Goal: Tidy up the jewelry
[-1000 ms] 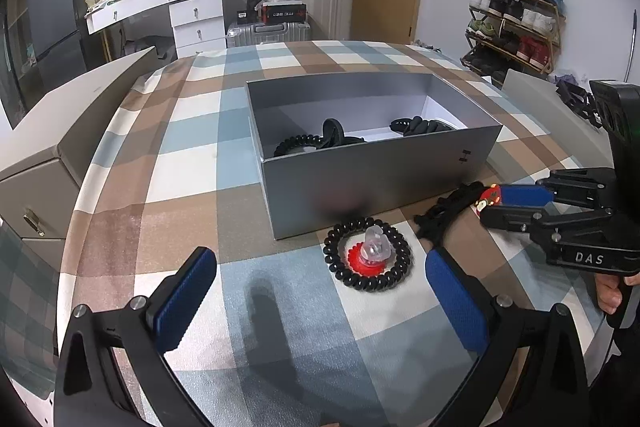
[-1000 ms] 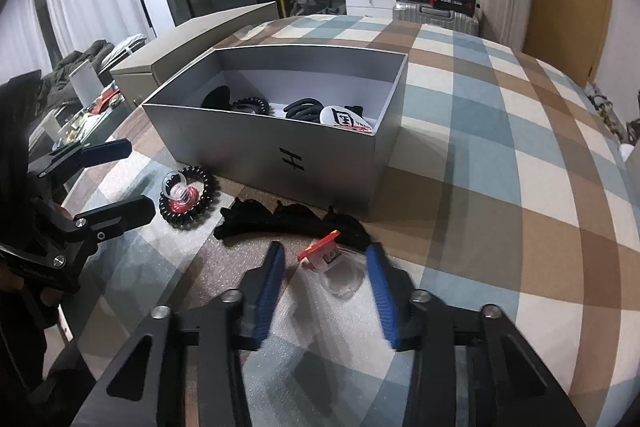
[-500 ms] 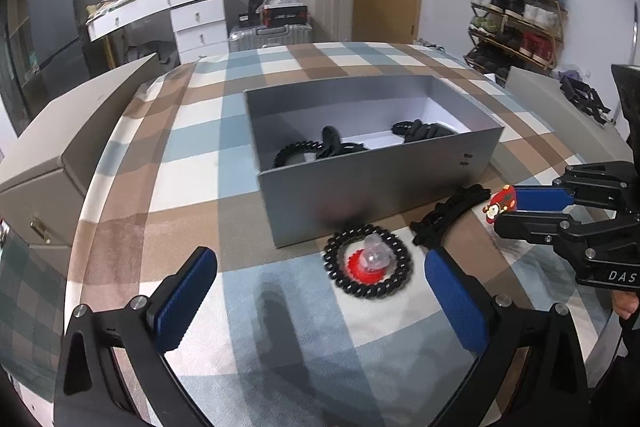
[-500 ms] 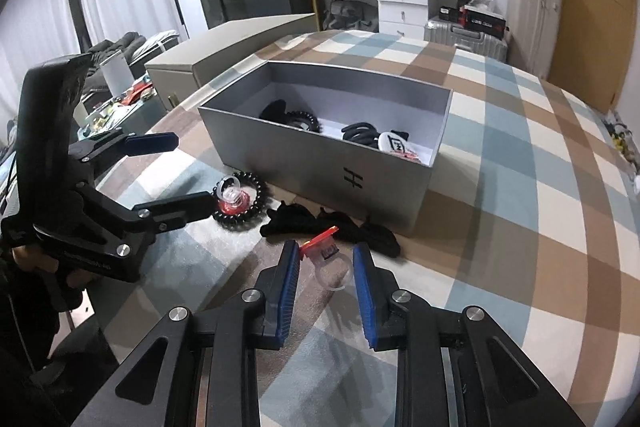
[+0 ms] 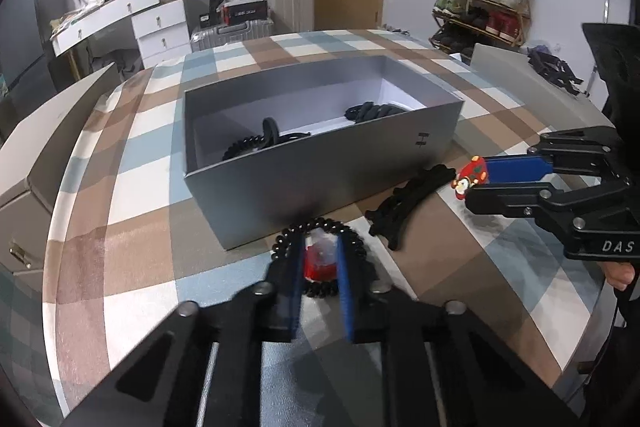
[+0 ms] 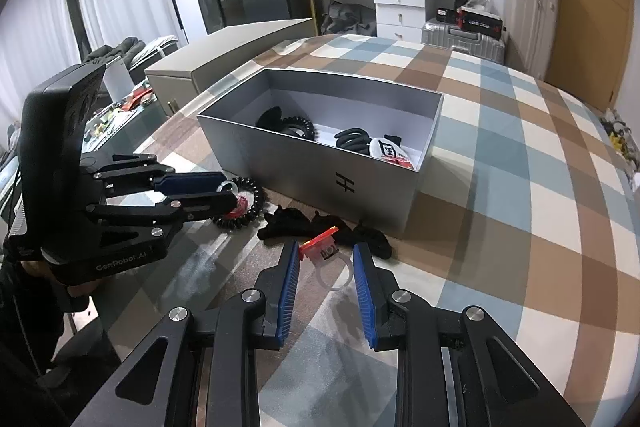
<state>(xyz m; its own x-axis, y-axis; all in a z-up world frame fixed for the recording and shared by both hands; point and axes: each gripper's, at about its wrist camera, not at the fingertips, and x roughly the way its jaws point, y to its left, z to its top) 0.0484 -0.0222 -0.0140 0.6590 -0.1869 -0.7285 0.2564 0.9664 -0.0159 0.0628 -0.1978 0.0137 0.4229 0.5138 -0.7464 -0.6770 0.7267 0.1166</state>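
My left gripper (image 5: 320, 243) is closing on a red ring with a clear stone (image 5: 320, 259), and its blue pads press on the ring's sides. The ring sits inside a black bead bracelet (image 5: 354, 241) on the checked tablecloth, just in front of the open grey box (image 5: 320, 183). In the right wrist view the same left gripper (image 6: 230, 193) reaches in from the left over the bracelet (image 6: 248, 213). My right gripper (image 6: 327, 249) is shut on a clear ring with a red cartoon top (image 6: 326, 255), held above the cloth beside a black hair clip (image 6: 296, 223).
Inside the box lie black hair ties (image 6: 352, 139) and a white badge (image 6: 386, 149). One beige lid (image 5: 48, 131) stands at the table's left edge and another (image 5: 508, 67) at the back right. A person's hand (image 5: 620, 273) holds the right gripper.
The left jaws went from wide open to closed on the red ring inside the bracelet. The right gripper kept its hold on the cartoon ring and hardly moved.
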